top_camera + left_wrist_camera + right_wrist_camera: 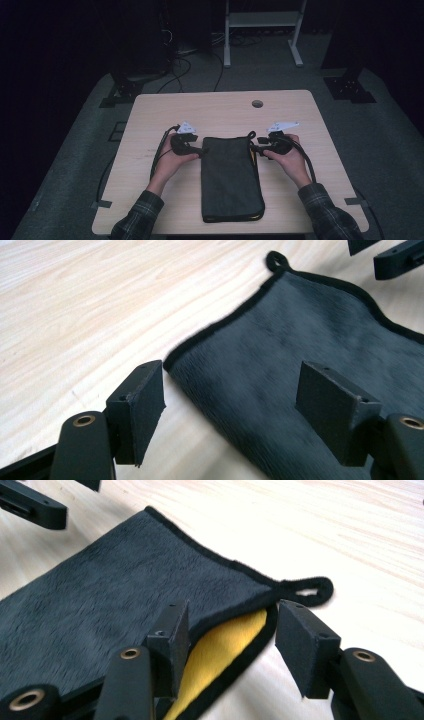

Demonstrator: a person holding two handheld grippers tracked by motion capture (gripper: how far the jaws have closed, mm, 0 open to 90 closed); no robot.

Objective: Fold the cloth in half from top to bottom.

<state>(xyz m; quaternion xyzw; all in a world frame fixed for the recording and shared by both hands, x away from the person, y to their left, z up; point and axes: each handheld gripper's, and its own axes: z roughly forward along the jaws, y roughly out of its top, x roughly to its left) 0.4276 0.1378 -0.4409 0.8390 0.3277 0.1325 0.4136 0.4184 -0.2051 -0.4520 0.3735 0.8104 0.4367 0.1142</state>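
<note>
A dark grey folded plush cloth with black edging and a yellow inner face (231, 177) lies lengthwise in the middle of the pale wooden table (150, 107). The left gripper (199, 150) stands released, jaws spread astride the cloth's far left corner. The right gripper (254, 148) is likewise unclenched, jaws straddling the far right corner beside the small black hanging loop (306, 590).

table (220, 107) far half bare | folded cloth (230, 175) fills centre | side strips free
</note>
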